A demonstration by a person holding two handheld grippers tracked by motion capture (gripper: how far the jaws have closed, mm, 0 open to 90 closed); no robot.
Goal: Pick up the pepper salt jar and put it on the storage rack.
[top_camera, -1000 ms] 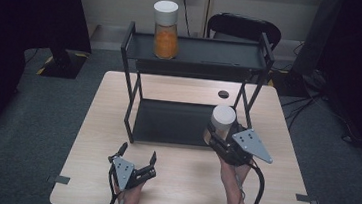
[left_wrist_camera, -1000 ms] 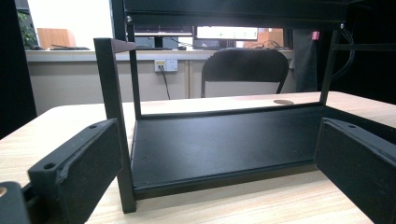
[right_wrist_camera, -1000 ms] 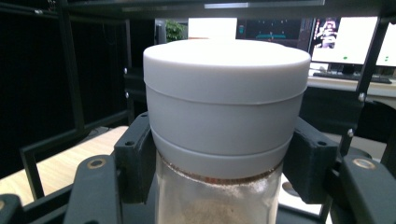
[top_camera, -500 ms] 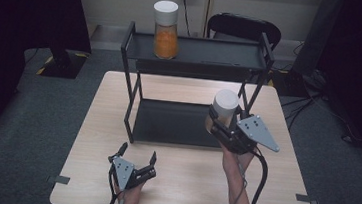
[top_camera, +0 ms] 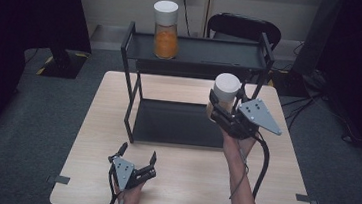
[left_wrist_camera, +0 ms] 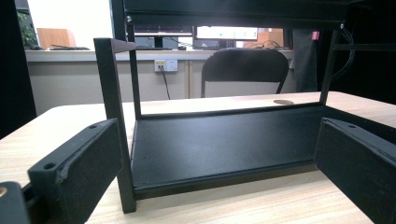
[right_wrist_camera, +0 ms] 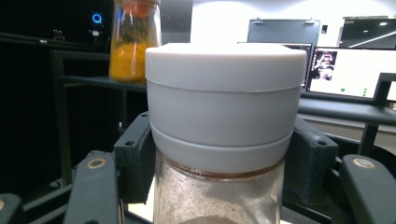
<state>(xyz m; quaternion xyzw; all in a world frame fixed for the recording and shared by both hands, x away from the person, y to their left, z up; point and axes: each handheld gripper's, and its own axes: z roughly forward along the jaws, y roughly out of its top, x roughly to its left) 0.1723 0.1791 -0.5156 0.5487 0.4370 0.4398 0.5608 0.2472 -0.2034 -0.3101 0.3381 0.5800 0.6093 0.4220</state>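
White-lidded jar held at the rack

Wooden table (top_camera: 186, 183) in the high view carries a black two-tier rack (top_camera: 193, 58). An orange-filled jar (top_camera: 166, 30) with a white lid stands on the top shelf, toward its left end. The right tongs (top_camera: 218, 110) grip a second white-lidded jar (top_camera: 225, 93), lifted off the table beside the rack's right posts. The left tongs (top_camera: 136, 155) rest near the front edge, jaws apart and empty

Left gripper view: spread jaws face the rack's bare lower shelf (left_wrist_camera: 224, 144)

Right gripper view: both jaws clamp the jar just under its lid (right_wrist_camera: 224, 98); pale speckled powder shows below
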